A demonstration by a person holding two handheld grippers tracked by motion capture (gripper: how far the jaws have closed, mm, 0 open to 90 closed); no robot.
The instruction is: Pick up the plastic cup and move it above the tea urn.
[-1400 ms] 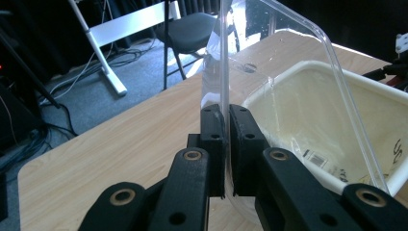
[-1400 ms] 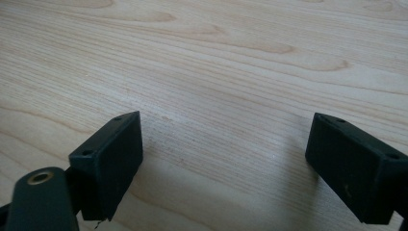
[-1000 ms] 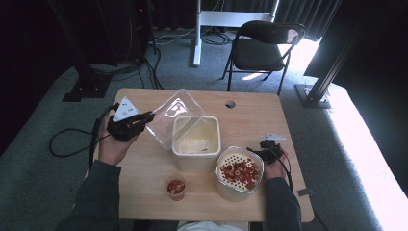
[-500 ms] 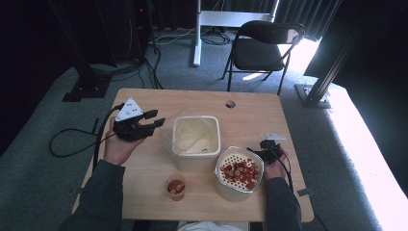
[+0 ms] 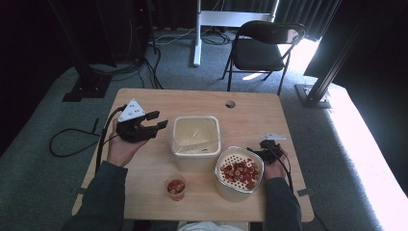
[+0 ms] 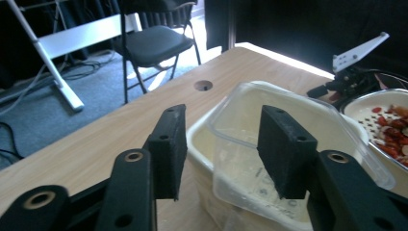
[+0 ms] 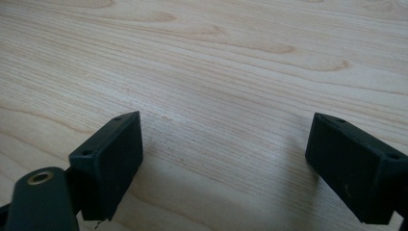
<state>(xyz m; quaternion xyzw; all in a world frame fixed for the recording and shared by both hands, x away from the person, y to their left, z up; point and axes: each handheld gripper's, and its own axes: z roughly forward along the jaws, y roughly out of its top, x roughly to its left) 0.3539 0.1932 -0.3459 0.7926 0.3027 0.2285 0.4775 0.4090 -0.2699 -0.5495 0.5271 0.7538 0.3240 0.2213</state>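
A cream plastic tub [image 5: 174,144] stands mid-table, and a clear plastic lid [image 5: 195,136] lies loosely across its top. My left gripper [image 5: 161,119] hovers just left of the tub, pointing at it. Its jaws have just been opening and nothing is pressed between them. In the left gripper view the clear lid [image 6: 240,163] sags into the tub [image 6: 199,144] just beyond the parted pads [image 6: 168,144]. My right gripper [image 5: 254,151] rests at the right of the table beside a white strainer bowl [image 5: 226,185] of red pieces. Its jaws [image 7: 223,154] stand wide apart over bare wood.
A small clear cup [image 5: 175,186] with red pieces stands near the front edge, left of the strainer bowl. The wooden table [image 5: 154,101] has a cable hole [image 5: 230,104] at the back. A black folding chair [image 5: 262,48] stands on the carpet behind the table.
A second ago my left gripper held the clear lid tilted up over the tub. The lid now lies on the tub, released, and the jaws have parted. The right hand has not moved.
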